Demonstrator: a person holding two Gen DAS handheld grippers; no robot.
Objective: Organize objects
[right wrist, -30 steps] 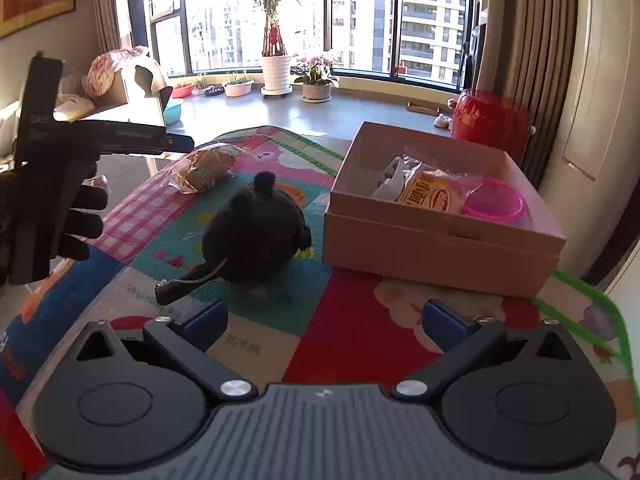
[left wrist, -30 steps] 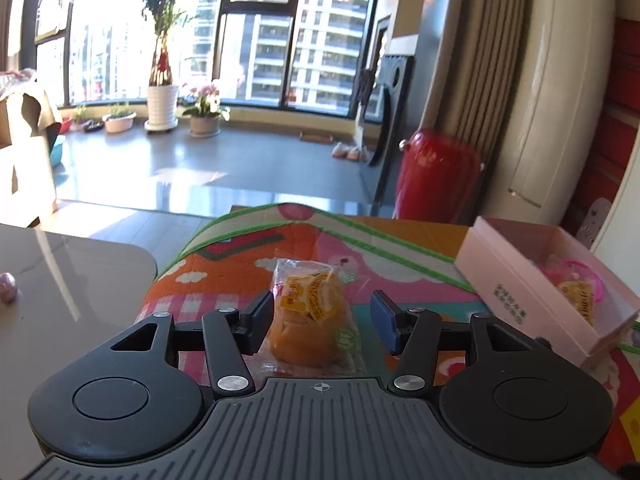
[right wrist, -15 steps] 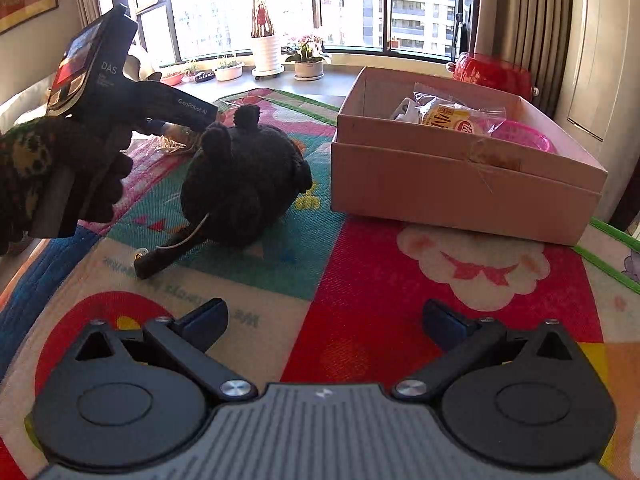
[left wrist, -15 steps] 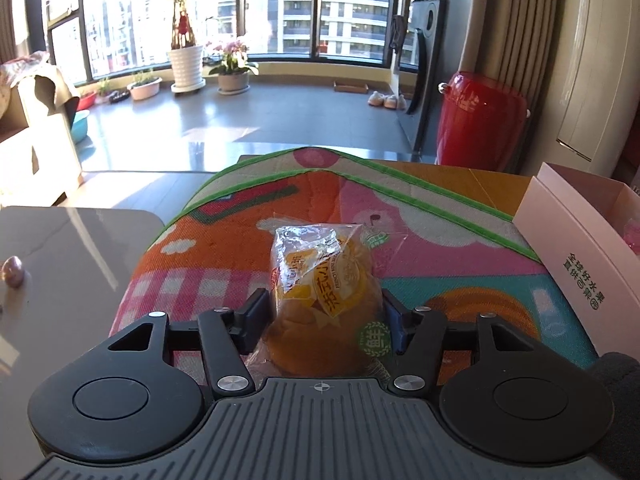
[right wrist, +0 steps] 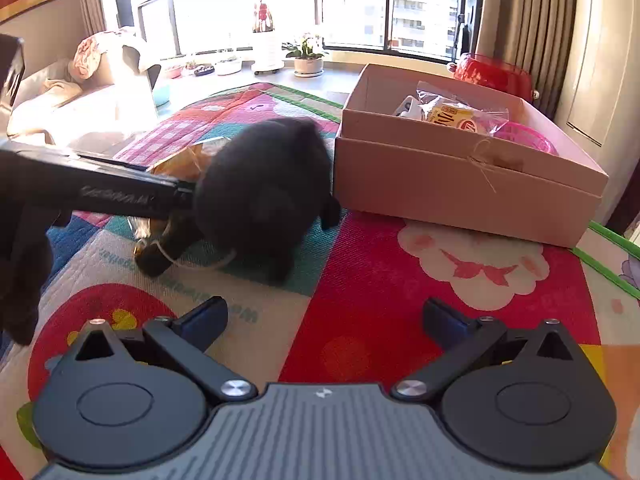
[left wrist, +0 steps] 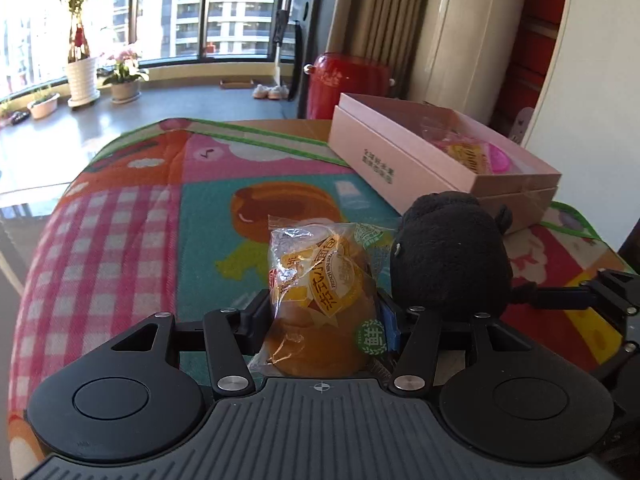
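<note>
My left gripper [left wrist: 322, 316] is shut on a clear-wrapped orange bread bun [left wrist: 320, 296] and holds it above the colourful mat. A black plush toy [left wrist: 450, 256] sits just right of it; it also shows in the right wrist view [right wrist: 264, 192]. My right gripper [right wrist: 324, 316] is open and empty, low over the mat in front of the plush. The open pink box [left wrist: 400, 160] holds a wrapped snack [right wrist: 452, 114] and a pink bowl [right wrist: 524, 138]. The left gripper's body [right wrist: 100, 192] crosses the right wrist view beside the plush.
The colourful play mat [right wrist: 400, 264] covers the table. A red container [left wrist: 348, 80] stands on the floor behind the box. Potted plants [left wrist: 122, 80] stand by the window. A grey table [left wrist: 24, 204] adjoins on the left.
My left gripper closed on the bun, lifted it and swung right toward the plush and box. My right gripper moved closer to the plush and stayed open.
</note>
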